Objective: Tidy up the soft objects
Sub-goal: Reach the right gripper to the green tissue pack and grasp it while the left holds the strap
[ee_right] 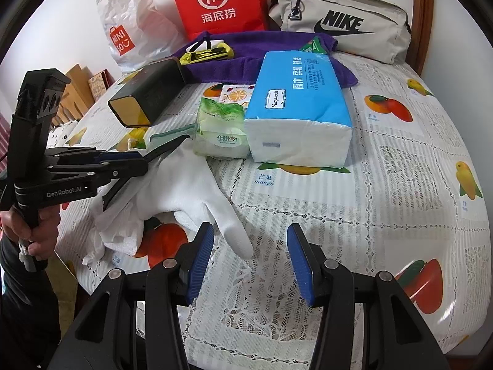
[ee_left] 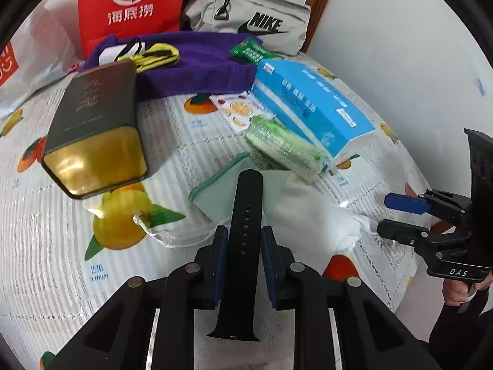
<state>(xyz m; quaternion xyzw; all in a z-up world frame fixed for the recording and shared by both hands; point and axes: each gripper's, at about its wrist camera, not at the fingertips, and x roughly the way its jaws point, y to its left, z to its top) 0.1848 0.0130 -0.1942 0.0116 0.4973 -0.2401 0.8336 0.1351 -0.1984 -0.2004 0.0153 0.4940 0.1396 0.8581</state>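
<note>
Clamping a black perforated rubber watch strap (ee_left: 246, 215) at lower centre of the left wrist view, the left gripper (ee_left: 245, 246) hangs over a white cloth glove (ee_left: 308, 212). In the right wrist view, the right gripper (ee_right: 250, 256) stands released at lower centre, a glove finger between its blue pads (ee_right: 200, 262) untouched.

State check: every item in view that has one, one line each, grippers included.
left gripper: shut on black watch strap
right gripper: open, nothing between pads
white glove: lying flat, fingertip between right gripper's pads, untouched
tin box: lying on its side
blue tissue pack: sealed, flat
Nike pouch: zipped shut
purple towel: spread out
</note>
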